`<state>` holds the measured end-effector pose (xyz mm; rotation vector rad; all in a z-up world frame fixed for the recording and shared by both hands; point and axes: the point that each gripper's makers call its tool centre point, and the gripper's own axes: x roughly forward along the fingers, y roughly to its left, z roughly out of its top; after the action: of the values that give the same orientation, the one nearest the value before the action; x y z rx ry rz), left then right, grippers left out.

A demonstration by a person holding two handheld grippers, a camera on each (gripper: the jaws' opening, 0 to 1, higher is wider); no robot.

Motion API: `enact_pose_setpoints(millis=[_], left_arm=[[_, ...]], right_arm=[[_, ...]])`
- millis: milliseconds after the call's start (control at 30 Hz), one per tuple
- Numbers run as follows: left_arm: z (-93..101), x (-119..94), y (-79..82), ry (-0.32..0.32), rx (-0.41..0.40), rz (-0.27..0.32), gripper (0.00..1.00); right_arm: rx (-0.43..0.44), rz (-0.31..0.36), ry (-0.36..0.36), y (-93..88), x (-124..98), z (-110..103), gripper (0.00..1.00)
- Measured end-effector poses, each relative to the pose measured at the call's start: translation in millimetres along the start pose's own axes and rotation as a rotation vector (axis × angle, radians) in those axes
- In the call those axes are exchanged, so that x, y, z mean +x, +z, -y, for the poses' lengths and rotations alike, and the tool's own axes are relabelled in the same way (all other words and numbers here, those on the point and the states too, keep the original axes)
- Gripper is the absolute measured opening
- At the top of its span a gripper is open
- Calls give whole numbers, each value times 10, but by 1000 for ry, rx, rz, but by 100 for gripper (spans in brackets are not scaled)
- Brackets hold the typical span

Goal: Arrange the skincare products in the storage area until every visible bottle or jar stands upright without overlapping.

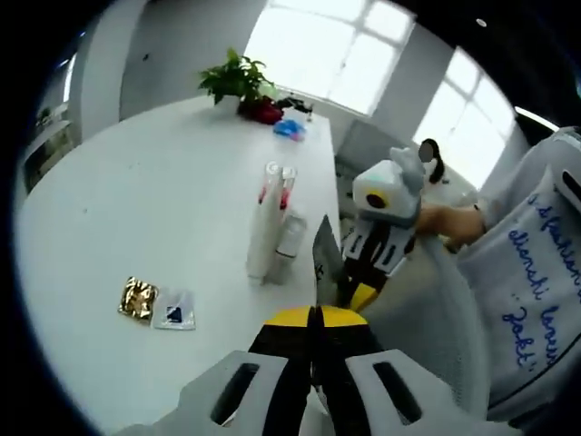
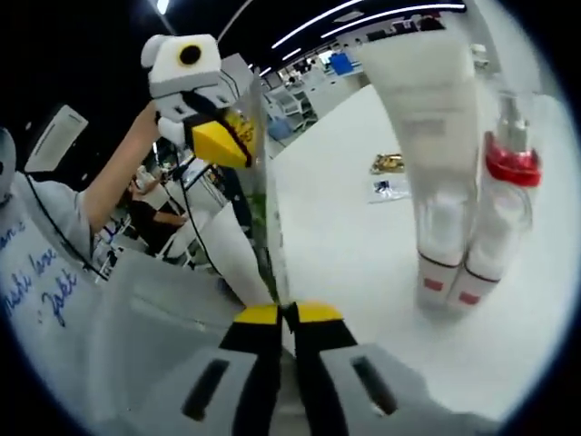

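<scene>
Skincare cluster stands upright on the white surface [image 1: 136,209], near its right edge in the left gripper view: tall white tube [image 1: 265,232], red-collared bottle [image 1: 284,195] and a short white bottle [image 1: 291,234], all touching or just beside each other. In the right gripper view, the tube [image 2: 436,154] and red-collared bottle [image 2: 501,204] are close up, side by side and upright, with red labels at their bases.

Both grippers pinch a thin silver sachet [image 1: 327,259] from opposite ends. Left gripper [image 1: 317,313] has its yellow-tipped jaws closed on the sachet's lower edge. Right gripper [image 1: 363,289] enters the left gripper view from the right, clamped on the same sachet. In the right gripper view, the right gripper [image 2: 283,313] has its jaws closed on the sachet [image 2: 265,218], with the left gripper [image 2: 222,141] at its top end.

Gold packet [image 1: 138,299] and clear packet with blue print [image 1: 174,310] lie flat on the surface, touching, well apart from the bottles. Potted plant [image 1: 236,80] at the far end, blue item [image 1: 290,128] near it. Person's white printed sleeve [image 1: 536,282] on the right.
</scene>
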<state>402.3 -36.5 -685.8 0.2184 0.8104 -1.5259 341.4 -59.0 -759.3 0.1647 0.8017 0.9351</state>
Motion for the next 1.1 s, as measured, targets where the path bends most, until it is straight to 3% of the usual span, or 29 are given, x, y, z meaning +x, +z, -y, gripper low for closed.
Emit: enact_pose_setpoints(millis=[433, 700, 1100], left_arm=[[-325, 141, -131, 4, -73, -40, 0], [-350, 303, -215, 13, -97, -61, 0], [-560, 443, -328, 44, -78, -115, 0]], right_arm=[[-4, -55, -35, -31, 61, 128, 2], [6, -71, -61, -58, 85, 218, 1], [8, -97, -106, -72, 146, 312, 1]])
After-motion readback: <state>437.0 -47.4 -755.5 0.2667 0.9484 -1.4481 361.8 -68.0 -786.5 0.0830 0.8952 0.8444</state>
